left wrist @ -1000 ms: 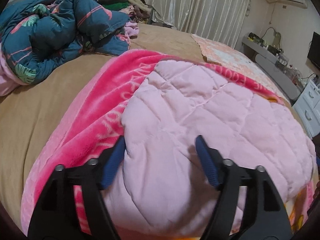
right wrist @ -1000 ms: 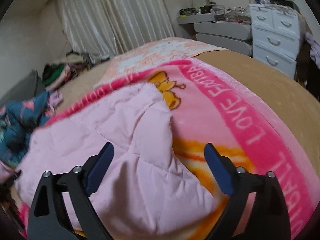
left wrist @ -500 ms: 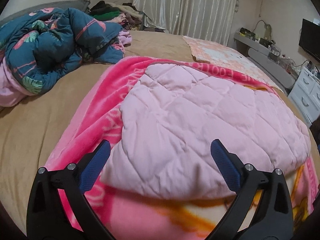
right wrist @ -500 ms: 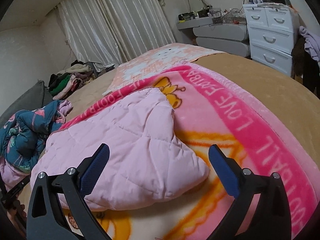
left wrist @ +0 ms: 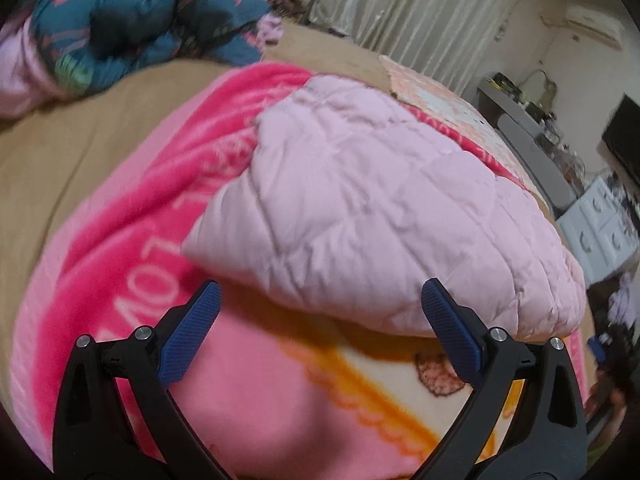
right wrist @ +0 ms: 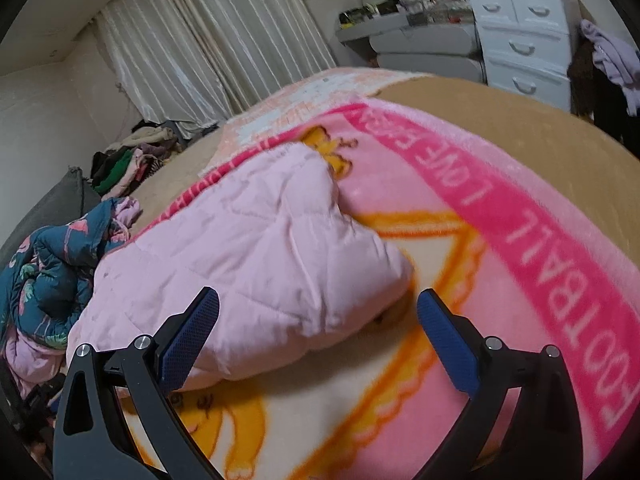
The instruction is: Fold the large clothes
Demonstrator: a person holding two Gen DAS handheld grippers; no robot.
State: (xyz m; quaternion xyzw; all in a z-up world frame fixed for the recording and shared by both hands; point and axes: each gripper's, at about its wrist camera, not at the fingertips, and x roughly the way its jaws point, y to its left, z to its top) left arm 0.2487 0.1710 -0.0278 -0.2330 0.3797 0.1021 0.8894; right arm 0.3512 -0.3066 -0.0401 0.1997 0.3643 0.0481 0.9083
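Observation:
A pale pink quilted garment (left wrist: 372, 208) lies folded on a bright pink printed blanket (left wrist: 132, 216) spread on the bed. It also shows in the right wrist view (right wrist: 256, 264), on the same blanket (right wrist: 520, 240). My left gripper (left wrist: 320, 320) is open and empty, just in front of the garment's near edge. My right gripper (right wrist: 316, 324) is open and empty, with the garment's near right corner between and beyond its fingers.
A dark blue floral comforter (left wrist: 132, 20) is heaped at the back left of the tan bed (left wrist: 60, 128). A pile of clothes (right wrist: 128, 164) lies by the curtains. White drawers (right wrist: 524, 36) and a grey desk (right wrist: 408, 36) stand beyond the bed's right side.
Both grippers have pulled back from the garment and opened wider; the left one was pressed into the fabric a second ago. The garment now lies flat, released on the blanket.

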